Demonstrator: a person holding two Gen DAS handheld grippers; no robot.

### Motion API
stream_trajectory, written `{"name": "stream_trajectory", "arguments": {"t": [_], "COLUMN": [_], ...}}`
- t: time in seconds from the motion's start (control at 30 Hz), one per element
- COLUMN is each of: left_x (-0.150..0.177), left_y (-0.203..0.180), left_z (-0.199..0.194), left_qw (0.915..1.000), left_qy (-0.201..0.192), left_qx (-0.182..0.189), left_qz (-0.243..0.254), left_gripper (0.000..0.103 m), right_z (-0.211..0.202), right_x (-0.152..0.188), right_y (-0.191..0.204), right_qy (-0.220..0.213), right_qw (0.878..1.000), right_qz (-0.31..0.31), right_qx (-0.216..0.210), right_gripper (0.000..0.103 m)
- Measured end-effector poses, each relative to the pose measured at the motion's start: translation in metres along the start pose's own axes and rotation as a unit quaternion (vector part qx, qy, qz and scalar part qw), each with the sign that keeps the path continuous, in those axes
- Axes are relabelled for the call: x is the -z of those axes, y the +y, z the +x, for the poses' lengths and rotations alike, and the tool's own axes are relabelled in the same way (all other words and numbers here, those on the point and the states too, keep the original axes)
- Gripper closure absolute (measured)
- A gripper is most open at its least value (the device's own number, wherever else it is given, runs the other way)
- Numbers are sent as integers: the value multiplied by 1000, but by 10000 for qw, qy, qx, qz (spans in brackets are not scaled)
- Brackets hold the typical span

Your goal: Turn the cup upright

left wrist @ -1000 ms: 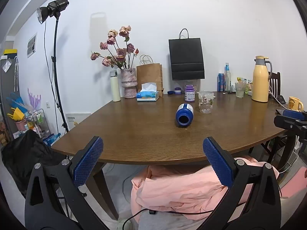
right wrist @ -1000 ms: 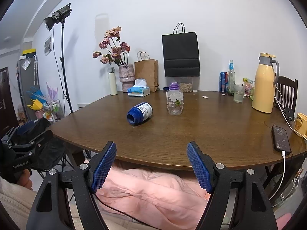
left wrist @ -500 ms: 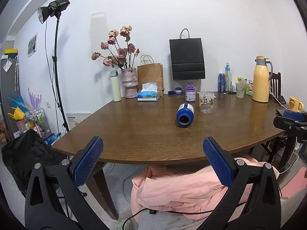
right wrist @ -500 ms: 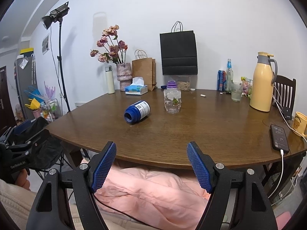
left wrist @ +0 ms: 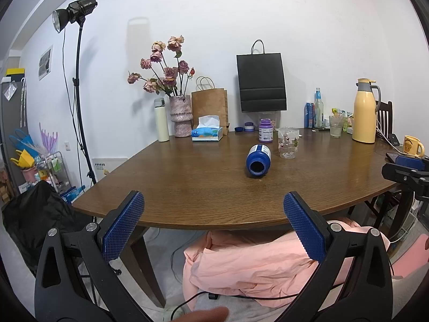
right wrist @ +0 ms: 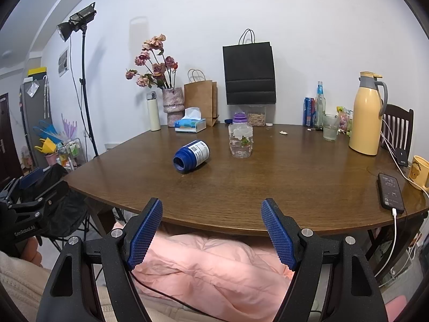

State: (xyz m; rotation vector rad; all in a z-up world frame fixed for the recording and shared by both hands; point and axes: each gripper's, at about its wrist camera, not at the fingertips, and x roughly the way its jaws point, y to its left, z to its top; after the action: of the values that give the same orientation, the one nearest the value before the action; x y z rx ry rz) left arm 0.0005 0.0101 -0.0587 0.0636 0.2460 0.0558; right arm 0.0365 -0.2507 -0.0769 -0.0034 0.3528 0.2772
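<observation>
A blue cup-like container (left wrist: 258, 161) with a white label lies on its side on the brown table (left wrist: 187, 187), its open mouth facing me; it also shows in the right wrist view (right wrist: 191, 156). My left gripper (left wrist: 214, 224) is open and empty, held in front of the table's near edge, well short of the container. My right gripper (right wrist: 211, 232) is open and empty, also before the near edge, with the container ahead and to its left.
A clear patterned glass (left wrist: 288, 142) stands just right of the container. A purple-lidded jar (left wrist: 265, 130), tissue box (left wrist: 207, 132), vase of flowers (left wrist: 181, 115), paper bags, yellow thermos (right wrist: 366, 115), yellow mug (right wrist: 418, 171) and a phone (right wrist: 390, 192) stand around the table. Pink cloth lies below.
The right gripper has drifted slightly, so the container and glass sit a little lower left in its view. The left gripper has barely moved. Both stay open.
</observation>
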Motion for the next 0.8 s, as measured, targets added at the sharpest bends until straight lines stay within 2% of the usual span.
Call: {"name": "stream_trajectory", "arguments": {"t": [0.8], "left_x": [1], "left_y": [0], "left_z": [0], "left_qw": [10000], "left_qy": [-4], "left_qx": [34], "left_qz": [12], "left_gripper": [0], "right_z": [1], "right_x": [0], "right_y": [-1], "right_qy": [42], "right_qw": [10000], "right_qz": [-3], "right_qx": [34], "right_gripper": [22]}}
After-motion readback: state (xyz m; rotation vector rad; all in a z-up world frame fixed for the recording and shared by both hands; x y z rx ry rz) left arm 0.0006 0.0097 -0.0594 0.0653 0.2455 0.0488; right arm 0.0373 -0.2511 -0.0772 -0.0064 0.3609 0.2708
